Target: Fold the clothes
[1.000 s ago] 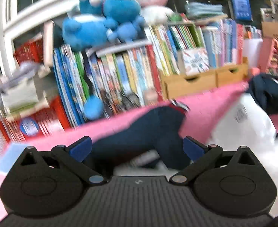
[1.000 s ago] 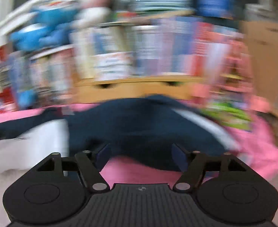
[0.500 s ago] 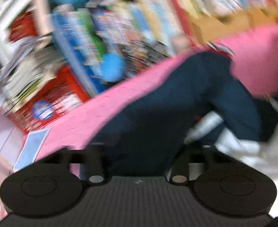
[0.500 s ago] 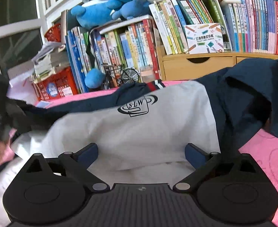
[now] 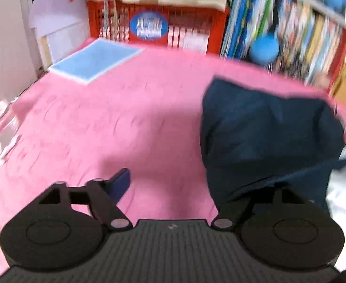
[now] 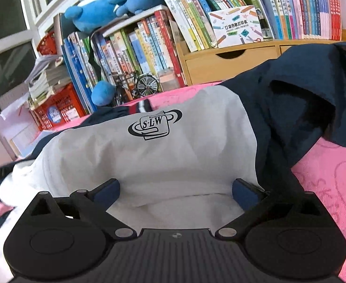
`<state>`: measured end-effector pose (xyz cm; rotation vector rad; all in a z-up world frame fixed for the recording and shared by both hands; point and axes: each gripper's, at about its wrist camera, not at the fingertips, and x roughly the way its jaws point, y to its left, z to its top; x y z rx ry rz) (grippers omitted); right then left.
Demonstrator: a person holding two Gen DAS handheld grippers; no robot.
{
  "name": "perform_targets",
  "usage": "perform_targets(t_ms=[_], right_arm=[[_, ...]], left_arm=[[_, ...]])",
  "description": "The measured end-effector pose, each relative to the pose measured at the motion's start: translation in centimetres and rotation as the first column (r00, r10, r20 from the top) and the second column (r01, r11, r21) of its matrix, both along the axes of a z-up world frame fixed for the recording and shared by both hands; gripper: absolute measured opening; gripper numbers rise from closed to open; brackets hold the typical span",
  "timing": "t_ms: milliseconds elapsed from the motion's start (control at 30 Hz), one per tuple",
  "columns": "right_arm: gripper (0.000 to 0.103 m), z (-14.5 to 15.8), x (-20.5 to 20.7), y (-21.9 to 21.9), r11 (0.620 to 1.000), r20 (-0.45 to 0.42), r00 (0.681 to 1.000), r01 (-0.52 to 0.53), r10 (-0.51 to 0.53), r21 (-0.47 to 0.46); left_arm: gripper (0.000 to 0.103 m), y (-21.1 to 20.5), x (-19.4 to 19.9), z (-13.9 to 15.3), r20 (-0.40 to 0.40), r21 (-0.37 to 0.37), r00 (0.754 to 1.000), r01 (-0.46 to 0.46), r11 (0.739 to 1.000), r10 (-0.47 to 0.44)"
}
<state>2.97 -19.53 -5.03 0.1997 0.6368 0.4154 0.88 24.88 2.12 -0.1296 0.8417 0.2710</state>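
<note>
A navy and white jacket (image 6: 163, 155) lies rumpled on the pink bed cover (image 5: 102, 118), its white panel showing a black S-LW logo (image 6: 155, 125). My right gripper (image 6: 176, 189) is open wide low over the white panel, whose cloth bulges between the fingers without being pinched. A navy sleeve (image 5: 267, 136) spreads at the right of the left wrist view. My left gripper (image 5: 173, 184) is opening. Its left finger (image 5: 120, 181) stands over bare pink cover, and the sleeve's edge covers its right finger.
A red crate (image 5: 156, 28) and a flat light-blue sheet (image 5: 95, 61) sit at the cover's far left. Rows of books (image 6: 149, 47), wooden drawers (image 6: 229, 61), blue plush toys (image 6: 107, 7) and a small model bicycle (image 6: 137, 85) line the back.
The left wrist view swung left and downward; the navy sleeve, earlier between its jaws, now sits at the right finger. The right gripper settled over the white panel and has held still since.
</note>
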Motion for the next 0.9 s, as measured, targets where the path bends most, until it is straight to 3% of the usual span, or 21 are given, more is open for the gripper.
perform_targets(t_ms=[167,267,333,400,500,533,567,600,667,700,800,900], right_arm=[[0.103,0.0,0.1,0.1,1.0,-0.003,1.0,0.001,-0.001,-0.014],[0.103,0.0,0.1,0.1,1.0,-0.004,1.0,-0.001,0.001,-0.015],[0.103,0.0,0.2,0.1,1.0,-0.004,1.0,0.0,0.0,-0.021],[0.103,0.0,0.2,0.1,1.0,-0.004,1.0,0.0,0.0,-0.025],[0.103,0.0,0.2,0.1,1.0,-0.004,1.0,0.001,-0.001,-0.025],[0.103,0.0,0.1,0.2,1.0,-0.005,1.0,0.002,-0.002,-0.024],[0.103,0.0,0.1,0.2,1.0,-0.005,1.0,0.002,-0.003,-0.023],[0.103,0.0,0.1,0.2,1.0,-0.006,1.0,0.003,-0.003,-0.022],[0.103,0.1,0.1,0.2,1.0,-0.006,1.0,0.003,-0.003,-0.019],[0.103,0.1,0.1,0.2,1.0,-0.007,1.0,0.003,-0.003,-0.018],[0.103,0.0,0.1,0.2,1.0,-0.007,1.0,0.004,-0.004,-0.015],[0.103,0.0,0.1,0.1,1.0,-0.008,1.0,0.004,-0.005,-0.01]], left_arm=[[0.083,-3.0,-3.7,2.1,0.087,0.093,0.984,0.146,0.985,-0.154],[0.103,-6.1,-5.0,4.5,0.155,0.188,0.943,0.266,0.946,-0.296],[0.103,-8.6,-4.7,5.8,0.183,0.271,0.904,0.331,0.904,-0.386],[0.103,-11.4,-3.0,5.9,0.166,0.339,0.872,0.388,0.857,-0.46],[0.102,-15.3,1.6,2.8,0.068,0.398,0.86,0.442,0.804,-0.506],[0.098,-16.6,3.3,1.6,0.032,0.414,0.856,0.459,0.786,-0.516],[0.086,-17.5,4.5,0.7,0.006,0.416,0.857,0.466,0.781,-0.515],[0.065,-18.0,5.5,-0.1,-0.013,0.41,0.862,0.467,0.783,-0.507],[0.035,-18.3,7.2,-1.1,-0.031,0.392,0.874,0.456,0.799,-0.485],[0.028,-17.8,7.5,-0.8,-0.014,0.374,0.884,0.437,0.818,-0.466],[0.02,-15.5,7.4,1.2,0.059,0.344,0.913,0.361,0.867,-0.403],[0.02,-11.2,5.6,4.9,0.148,0.327,0.936,0.259,0.909,-0.32]])
